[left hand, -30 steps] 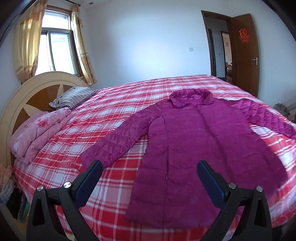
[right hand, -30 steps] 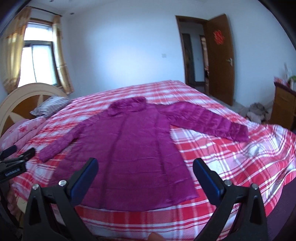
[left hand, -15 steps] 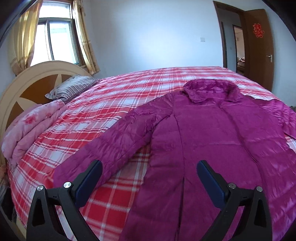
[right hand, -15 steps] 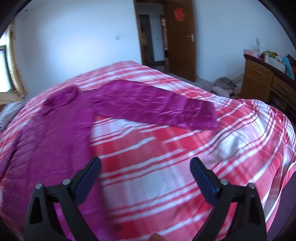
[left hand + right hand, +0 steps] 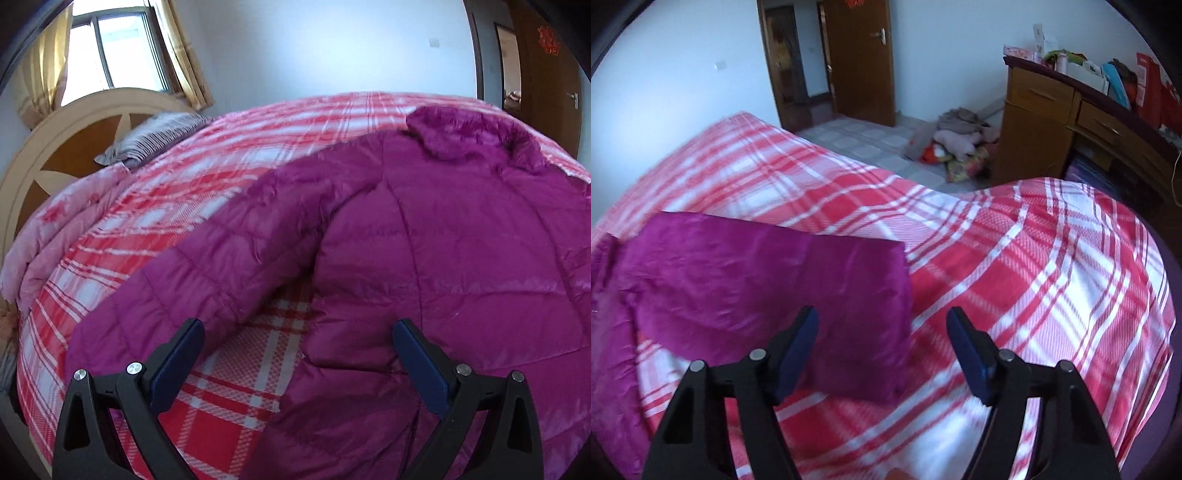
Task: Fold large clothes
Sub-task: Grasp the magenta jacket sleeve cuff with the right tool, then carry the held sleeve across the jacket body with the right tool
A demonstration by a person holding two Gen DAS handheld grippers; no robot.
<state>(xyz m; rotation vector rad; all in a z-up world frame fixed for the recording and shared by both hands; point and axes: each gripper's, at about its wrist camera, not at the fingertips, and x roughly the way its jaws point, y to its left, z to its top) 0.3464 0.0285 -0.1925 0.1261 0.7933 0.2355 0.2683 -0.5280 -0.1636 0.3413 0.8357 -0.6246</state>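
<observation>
Both grippers angled down over jacket (image 5: 424,240); right gripper (image 5: 882,343) closing, nothing between

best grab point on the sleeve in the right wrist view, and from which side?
Take the sleeve at its cuff end, near the square edge. Come in from the open bedspread side, where that edge lies flat and free. The right gripper already faces it, fingers closing, nothing between them yet.

One magenta coat (image 5: 424,258) on one plaid bed (image 5: 221,177). One striped pillow (image 5: 155,136), one folded pink quilt (image 5: 55,240), one window (image 5: 114,44), one door (image 5: 860,55), one dresser (image 5: 1052,122), one floor clothes pile (image 5: 956,144).
</observation>
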